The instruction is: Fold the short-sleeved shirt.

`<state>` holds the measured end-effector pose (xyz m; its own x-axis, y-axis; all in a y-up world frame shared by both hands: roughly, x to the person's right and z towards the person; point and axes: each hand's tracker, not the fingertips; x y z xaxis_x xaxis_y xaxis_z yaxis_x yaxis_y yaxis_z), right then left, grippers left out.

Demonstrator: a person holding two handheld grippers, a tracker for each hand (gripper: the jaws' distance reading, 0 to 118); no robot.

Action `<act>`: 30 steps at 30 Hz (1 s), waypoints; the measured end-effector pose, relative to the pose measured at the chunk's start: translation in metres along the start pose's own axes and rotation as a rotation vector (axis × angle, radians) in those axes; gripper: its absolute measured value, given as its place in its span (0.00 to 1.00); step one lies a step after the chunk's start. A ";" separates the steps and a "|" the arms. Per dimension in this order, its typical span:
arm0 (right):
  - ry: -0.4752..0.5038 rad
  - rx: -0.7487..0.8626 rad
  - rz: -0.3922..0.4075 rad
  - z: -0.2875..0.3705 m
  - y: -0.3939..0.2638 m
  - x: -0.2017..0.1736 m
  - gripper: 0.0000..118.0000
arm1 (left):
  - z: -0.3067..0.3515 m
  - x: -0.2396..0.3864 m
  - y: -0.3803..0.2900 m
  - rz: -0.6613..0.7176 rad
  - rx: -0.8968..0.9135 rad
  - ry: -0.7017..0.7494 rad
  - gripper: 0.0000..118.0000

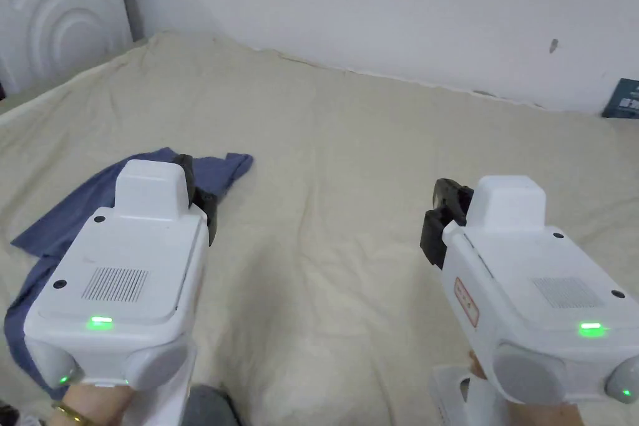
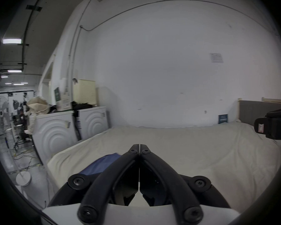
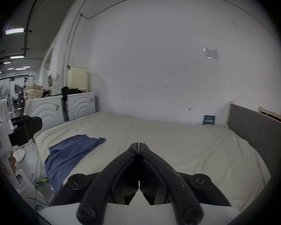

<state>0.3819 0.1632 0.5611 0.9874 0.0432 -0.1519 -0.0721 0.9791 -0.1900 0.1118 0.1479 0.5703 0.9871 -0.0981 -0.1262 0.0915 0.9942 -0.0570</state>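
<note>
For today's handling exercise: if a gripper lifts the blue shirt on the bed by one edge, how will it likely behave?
The blue shirt lies rumpled in soft folds on the bed, so it will probably droop, not hold shape. It looks thin, so likely light. One end already hangs over the bed's edge, so a push may slide it off.

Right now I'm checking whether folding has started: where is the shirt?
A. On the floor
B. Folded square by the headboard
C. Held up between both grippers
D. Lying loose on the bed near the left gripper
D: the shirt lies crumpled on the bed, with the left gripper over it and the right gripper shut on nothing.
</note>
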 end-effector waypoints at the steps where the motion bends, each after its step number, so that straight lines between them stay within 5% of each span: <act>1: 0.030 0.000 0.004 -0.004 0.001 -0.009 0.01 | 0.003 -0.010 -0.001 0.002 -0.004 0.026 0.00; 10: 0.229 -0.010 0.049 -0.026 0.003 -0.072 0.01 | 0.030 -0.069 -0.013 0.028 -0.039 0.201 0.00; 19: 0.282 -0.028 0.068 -0.033 0.001 -0.088 0.01 | 0.023 -0.088 -0.021 0.087 -0.095 0.249 0.02; 20: 0.283 -0.030 0.069 -0.034 0.001 -0.087 0.01 | 0.018 -0.090 -0.020 0.114 -0.113 0.246 0.07; 22: 0.286 -0.033 0.066 -0.036 0.001 -0.086 0.01 | -0.001 -0.097 -0.015 0.142 -0.175 0.216 0.34; 25: 0.282 -0.036 0.041 -0.039 0.000 -0.082 0.01 | -0.044 -0.106 -0.010 0.112 -0.269 0.170 0.99; 30: 0.282 -0.053 0.012 -0.051 0.000 -0.073 0.01 | -0.122 -0.115 -0.007 0.163 -0.340 0.040 1.00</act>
<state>0.3028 0.1494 0.5224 0.9090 -0.0094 -0.4167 -0.0980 0.9669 -0.2355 -0.0185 0.1466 0.4643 0.9787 0.0518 -0.1985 -0.1216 0.9258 -0.3580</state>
